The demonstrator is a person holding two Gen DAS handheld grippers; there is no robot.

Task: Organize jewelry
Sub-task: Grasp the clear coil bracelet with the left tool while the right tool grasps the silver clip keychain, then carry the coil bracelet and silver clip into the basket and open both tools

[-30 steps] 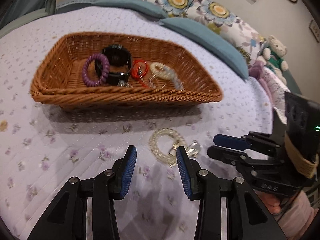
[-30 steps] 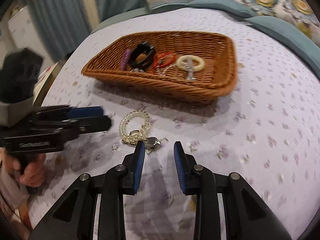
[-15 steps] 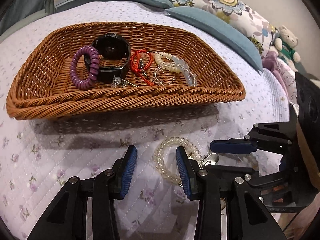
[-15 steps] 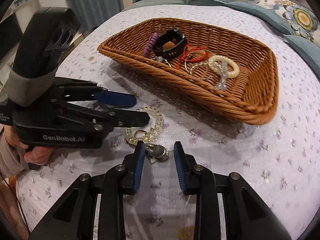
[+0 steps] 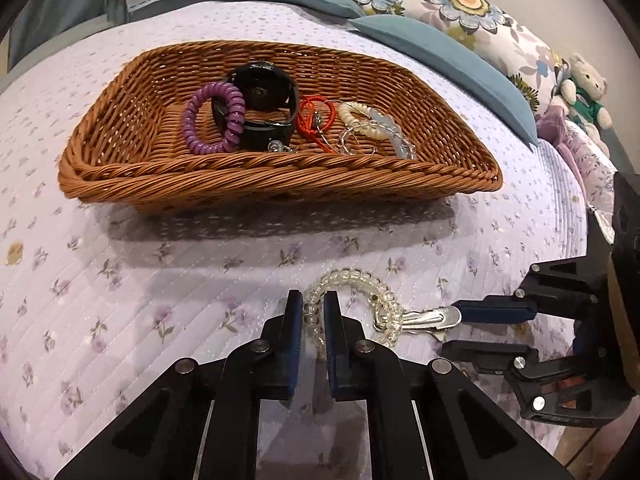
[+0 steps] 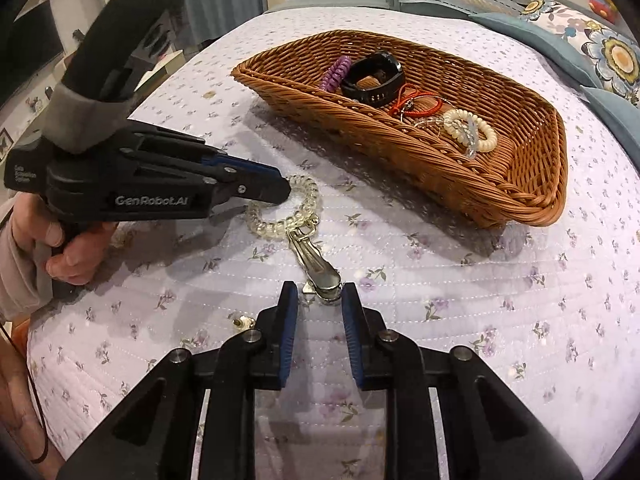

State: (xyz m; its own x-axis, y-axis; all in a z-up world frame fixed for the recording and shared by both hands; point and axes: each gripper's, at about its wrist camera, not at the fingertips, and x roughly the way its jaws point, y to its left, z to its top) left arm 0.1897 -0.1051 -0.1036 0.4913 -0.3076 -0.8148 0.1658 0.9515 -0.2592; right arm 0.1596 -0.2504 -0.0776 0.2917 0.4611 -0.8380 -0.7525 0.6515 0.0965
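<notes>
Left hand-held gripper [image 5: 309,316] clamps the clear bracelet [image 5: 352,300] on the bed [image 5: 120,300]; right hand-held gripper [image 6: 318,304], apart around its clip [image 6: 316,266], should close squarely before lifting together toward the basket [image 5: 280,188].

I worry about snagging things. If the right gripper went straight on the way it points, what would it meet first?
Probably the metal clip, its end already between the right gripper fingers, then the clear coil bracelet it hangs from.

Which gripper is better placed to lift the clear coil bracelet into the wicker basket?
Left. The left gripper is shut on the clear coil bracelet; the right gripper only straddles its metal clip.
</notes>
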